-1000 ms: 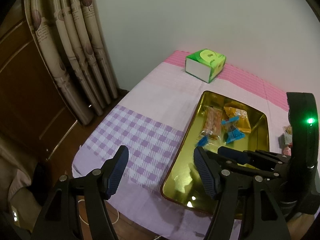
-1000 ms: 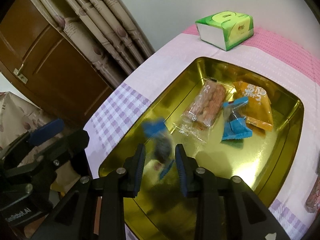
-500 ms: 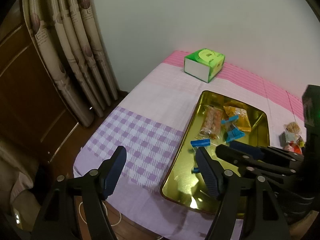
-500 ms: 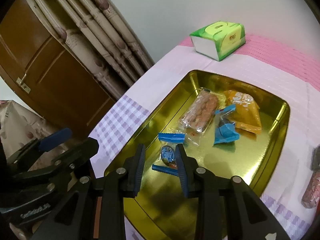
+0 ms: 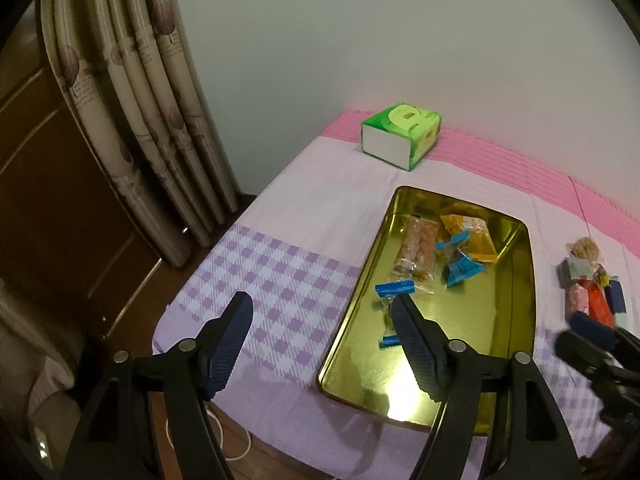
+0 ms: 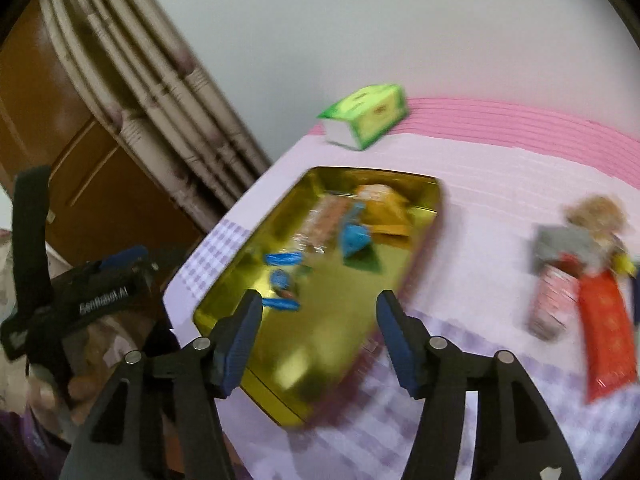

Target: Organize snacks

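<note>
A gold metal tray [image 5: 516, 320] lies on the table and holds several snacks: a clear pack of biscuits [image 5: 416, 250], an orange packet [image 5: 470, 232], a blue-wrapped sweet [image 5: 460, 266] and a second blue-wrapped candy [image 5: 394, 290] nearer me. The tray also shows in the right wrist view [image 6: 340, 312], blurred. A heap of loose snacks [image 6: 580, 272] with a red packet [image 6: 604, 332] lies on the cloth right of the tray. My left gripper [image 5: 322, 340] is open and empty over the tray's near left edge. My right gripper [image 6: 320, 332] is open and empty above the tray's near right corner.
A green tissue box [image 5: 402, 140] stands at the table's far edge by the wall. Curtains [image 5: 140, 120] and a wooden door [image 5: 52, 216] are to the left. The table edge runs just below the tray's near side.
My right gripper let the blue candy drop into the tray, opened wide, pulled back and swung right toward the loose snack heap. My left gripper stayed open and drew back a little.
</note>
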